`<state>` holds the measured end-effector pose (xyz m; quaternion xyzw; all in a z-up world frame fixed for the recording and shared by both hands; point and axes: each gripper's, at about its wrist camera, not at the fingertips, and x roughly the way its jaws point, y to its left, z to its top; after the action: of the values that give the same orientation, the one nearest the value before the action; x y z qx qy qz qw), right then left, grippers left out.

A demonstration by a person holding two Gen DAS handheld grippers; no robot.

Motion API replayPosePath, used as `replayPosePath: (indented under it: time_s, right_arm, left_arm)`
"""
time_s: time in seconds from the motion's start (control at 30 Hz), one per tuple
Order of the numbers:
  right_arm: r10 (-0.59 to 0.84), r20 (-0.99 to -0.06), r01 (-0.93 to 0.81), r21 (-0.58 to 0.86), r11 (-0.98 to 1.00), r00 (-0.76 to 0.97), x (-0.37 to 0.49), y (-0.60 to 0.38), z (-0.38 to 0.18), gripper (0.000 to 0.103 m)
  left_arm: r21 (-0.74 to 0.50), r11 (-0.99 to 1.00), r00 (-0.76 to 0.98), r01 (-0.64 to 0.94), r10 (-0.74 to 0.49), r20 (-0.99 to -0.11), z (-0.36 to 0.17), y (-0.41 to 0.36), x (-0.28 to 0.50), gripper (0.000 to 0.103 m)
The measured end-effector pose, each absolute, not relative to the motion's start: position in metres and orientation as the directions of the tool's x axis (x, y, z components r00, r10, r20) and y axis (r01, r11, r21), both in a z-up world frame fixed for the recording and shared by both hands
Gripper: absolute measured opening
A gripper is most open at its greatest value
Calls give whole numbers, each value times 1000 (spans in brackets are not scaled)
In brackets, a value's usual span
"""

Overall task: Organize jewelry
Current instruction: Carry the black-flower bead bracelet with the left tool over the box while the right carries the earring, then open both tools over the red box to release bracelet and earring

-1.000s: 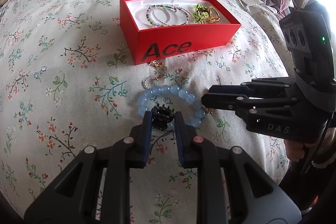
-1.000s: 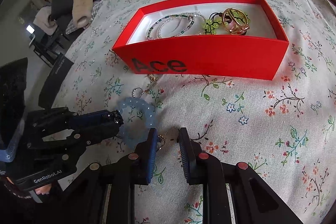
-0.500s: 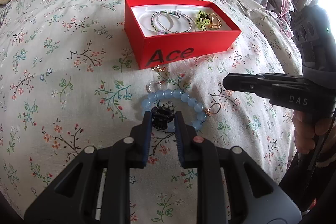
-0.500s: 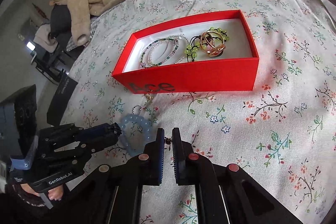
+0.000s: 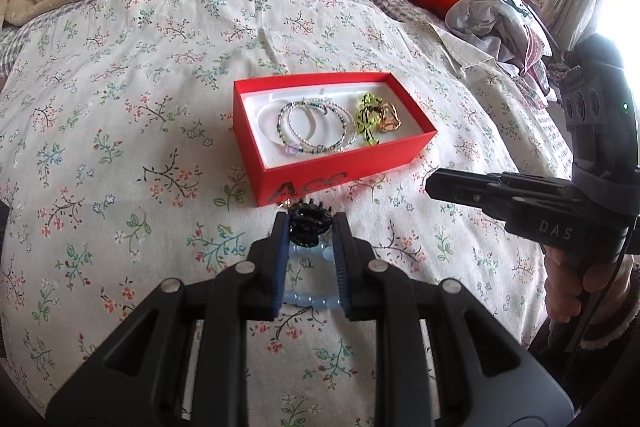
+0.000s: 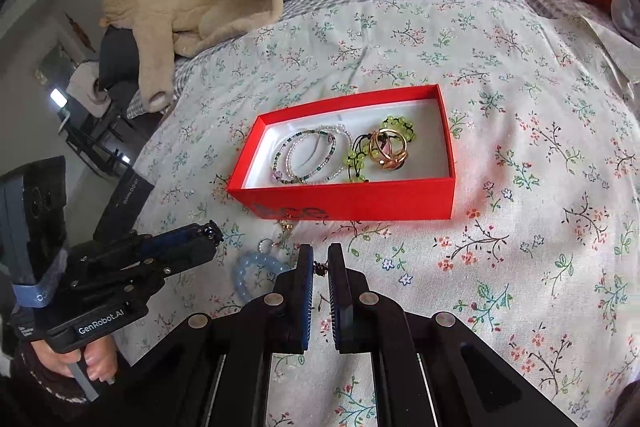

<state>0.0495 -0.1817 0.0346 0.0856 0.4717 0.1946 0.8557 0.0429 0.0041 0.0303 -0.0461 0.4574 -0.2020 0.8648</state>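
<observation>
Black plastic is in my left fingers (image 5: 310, 227) now: the claw clip (image 5: 307, 225), pinched between both pads and lifted clear of the bed (image 5: 120, 147). A second ago that clip lay on the bedspread inside the blue bracelet (image 5: 308, 297); now it hangs in the air just in front of the red box (image 5: 344, 171), with the bracelet left behind on the bed below my fingers. My right fingers (image 6: 320, 269) have changed too. They were spread around a small earring (image 6: 320, 269) a second ago, and now they are pressed nearly together on it, with only a tiny dark bit showing between the tips, raised a little in front of the box. So both pickups look done, and I judge what remains for these two pieces is the carry over the box's near wall and a release onto its white lining, beside the beaded strands (image 6: 308, 157), green beads (image 6: 394, 125) and gold rings (image 6: 388, 149). The blue bracelet and small gold bits (image 6: 286, 227) by the box front wait on the bed.
</observation>
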Motion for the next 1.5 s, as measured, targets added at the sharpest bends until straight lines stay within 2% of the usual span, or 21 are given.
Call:
replayPosePath:
  time_s: [0.37,1.1,1.27,1.5]
  right_arm:
    - [301,-734,-189,234,954,608,68,-200,66,7]
    - [221,-780,-150,164,975,585,107,-204,38,8]
    - [222,-785,-155,161,975,578,108,-203,36,8]
    - [222,-786,-155,161,975,577,111,-203,36,8]
  left_arm:
    - [-294,921,571,255,-388,-723,46,-8,70,23]
    - [-236,947,583,220,-321,-746,14,-33,112,24]
    - [-216,953,598,212,-301,-742,20,-30,111,42]
    - [-182,966,608,182,-256,-751,25,-17,106,53]
